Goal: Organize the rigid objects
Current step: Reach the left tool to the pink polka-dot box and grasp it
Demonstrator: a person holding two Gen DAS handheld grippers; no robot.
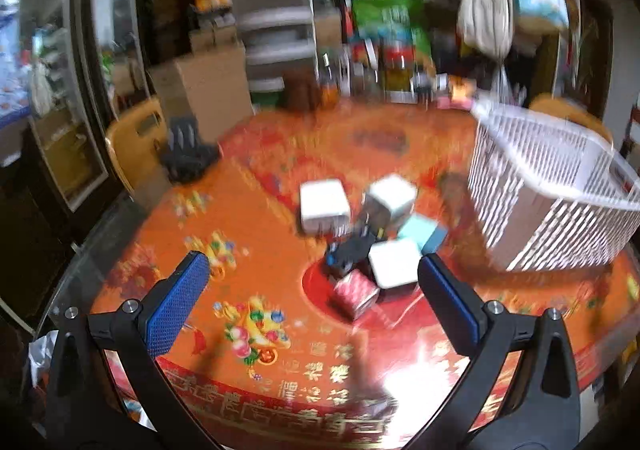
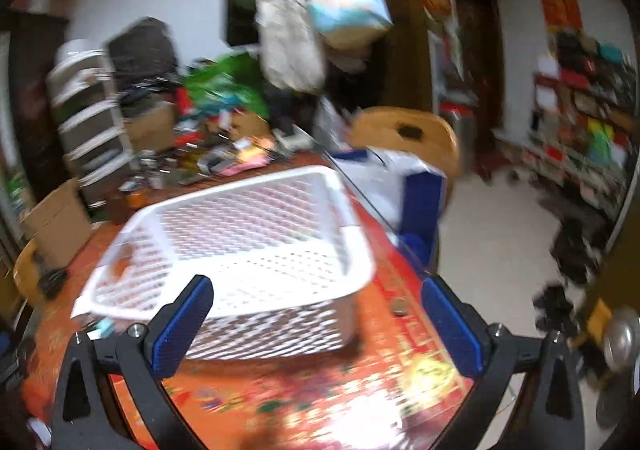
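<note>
Several small boxes lie clustered on the red patterned table [image 1: 256, 250]: a white box [image 1: 323, 204], a second white box [image 1: 392, 197], a third white box [image 1: 394, 264], a teal box [image 1: 422, 234], a red patterned box [image 1: 356, 292] and a dark object [image 1: 350, 250]. A white lattice basket [image 1: 552, 186] stands to their right. My left gripper [image 1: 312, 290] is open and empty above the table, just short of the cluster. My right gripper [image 2: 316, 310] is open and empty, over the basket's [image 2: 240, 234] near wall. The basket looks empty.
Both views are motion-blurred. A black object [image 1: 188, 154] lies at the table's far left. Clutter lines the table's far edge [image 2: 208, 162]. Wooden chairs [image 2: 404, 134] stand around it, and bags [image 2: 296, 26] hang overhead. The table's right edge drops to the floor [image 2: 500, 250].
</note>
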